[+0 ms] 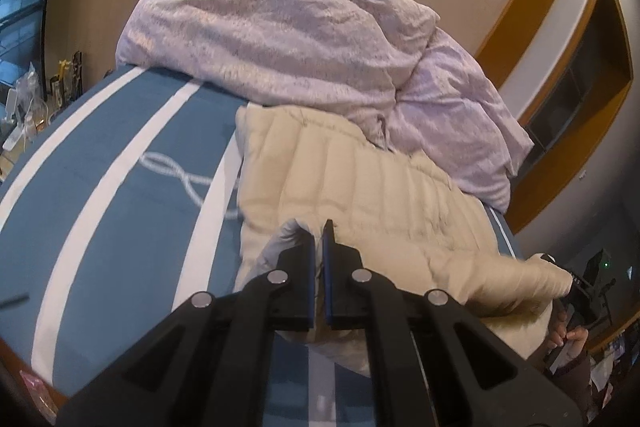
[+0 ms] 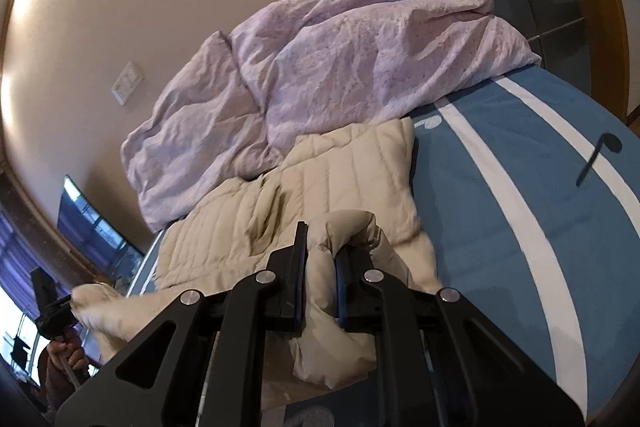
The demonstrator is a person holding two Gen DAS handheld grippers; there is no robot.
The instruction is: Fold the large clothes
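Two pairs of black tongs grip one cream quilted jacket (image 1: 360,179) spread on a bed (image 1: 120,195) whose cover is blue with white stripes. Left tongs (image 1: 318,247): blue-lined pads drawn almost together, a thin fold of the jacket's edge pinched between them, seen in the left wrist view at the garment's near left side. Right tongs (image 2: 320,259): closed on a thick, puffy bunch of the same jacket (image 2: 320,171), the fabric bulging out between and below the pads in the right wrist view. Both gripped portions stand raised above the bedcover, while the remainder of the jacket lies flat toward the far side, its far edge touching a crumpled lilac duvet (image 1: 280,19) heaped against the wall. Each wrist view catches the opposite tongs at the picture's edge, with a hand (image 1: 568,339) on its handle and jacket fabric at its tip. A dark hanger-like object (image 2: 596,159) lies on the blue cover, well apart from the jacket.
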